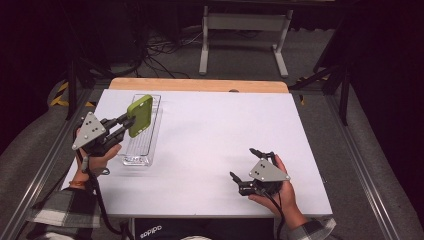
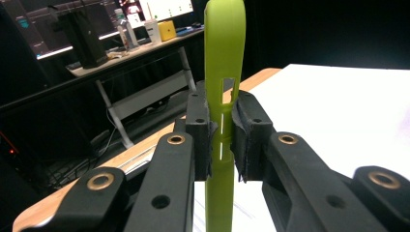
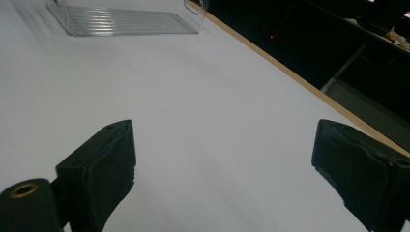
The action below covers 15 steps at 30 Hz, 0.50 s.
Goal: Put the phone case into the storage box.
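Up top, L gripper clamped on green case over clear tray edge; R gripper jaws wide, nothing held, bare table ahead.

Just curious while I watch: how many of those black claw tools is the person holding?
2. The left gripper is over the clear tray at the table's left, clamped on a green phone case. The right gripper rests open near the table's front right, holding nothing.

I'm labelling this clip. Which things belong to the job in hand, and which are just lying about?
In the job:
- green phone case, clamped in the left claw
- clear ridged tray beneath it

Lying about:
- right claw, open, resting on the white table
- white stand behind the table
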Motion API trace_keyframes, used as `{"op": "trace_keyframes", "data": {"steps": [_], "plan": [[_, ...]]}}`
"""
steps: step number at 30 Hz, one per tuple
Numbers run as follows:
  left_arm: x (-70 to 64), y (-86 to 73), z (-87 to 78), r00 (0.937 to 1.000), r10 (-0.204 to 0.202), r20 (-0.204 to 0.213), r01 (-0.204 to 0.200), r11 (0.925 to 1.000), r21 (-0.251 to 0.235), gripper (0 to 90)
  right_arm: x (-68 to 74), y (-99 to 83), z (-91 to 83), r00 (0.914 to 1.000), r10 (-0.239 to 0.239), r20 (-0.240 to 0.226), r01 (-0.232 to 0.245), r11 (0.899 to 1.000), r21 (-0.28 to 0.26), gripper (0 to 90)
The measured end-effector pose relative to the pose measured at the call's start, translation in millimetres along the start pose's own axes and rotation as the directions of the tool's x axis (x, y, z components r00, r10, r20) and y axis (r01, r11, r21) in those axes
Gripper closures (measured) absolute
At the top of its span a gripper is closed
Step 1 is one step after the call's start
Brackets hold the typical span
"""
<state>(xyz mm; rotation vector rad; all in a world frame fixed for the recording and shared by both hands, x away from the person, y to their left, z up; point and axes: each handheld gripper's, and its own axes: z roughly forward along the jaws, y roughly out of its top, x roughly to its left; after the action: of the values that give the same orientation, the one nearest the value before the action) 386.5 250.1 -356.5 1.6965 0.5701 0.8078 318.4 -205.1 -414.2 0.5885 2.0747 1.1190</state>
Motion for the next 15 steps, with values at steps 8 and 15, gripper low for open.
{"op": "trace_keyframes", "data": {"steps": [8,15], "plan": [[14.5,-5.7,7.5,0.9992,-0.027,0.029,0.027,0.9996,-0.005,78.8,0.2,0.0,1.9,1.0,0.002,-0.005,-0.002,1.0,0.002,9.3],[29.1,-10.2,24.2,0.9989,-0.03,0.036,0.029,0.9992,0.026,78.7,-0.5,-1.4,4.8,1.0,0.009,-0.001,-0.008,1.0,0.014,9.5]]}}
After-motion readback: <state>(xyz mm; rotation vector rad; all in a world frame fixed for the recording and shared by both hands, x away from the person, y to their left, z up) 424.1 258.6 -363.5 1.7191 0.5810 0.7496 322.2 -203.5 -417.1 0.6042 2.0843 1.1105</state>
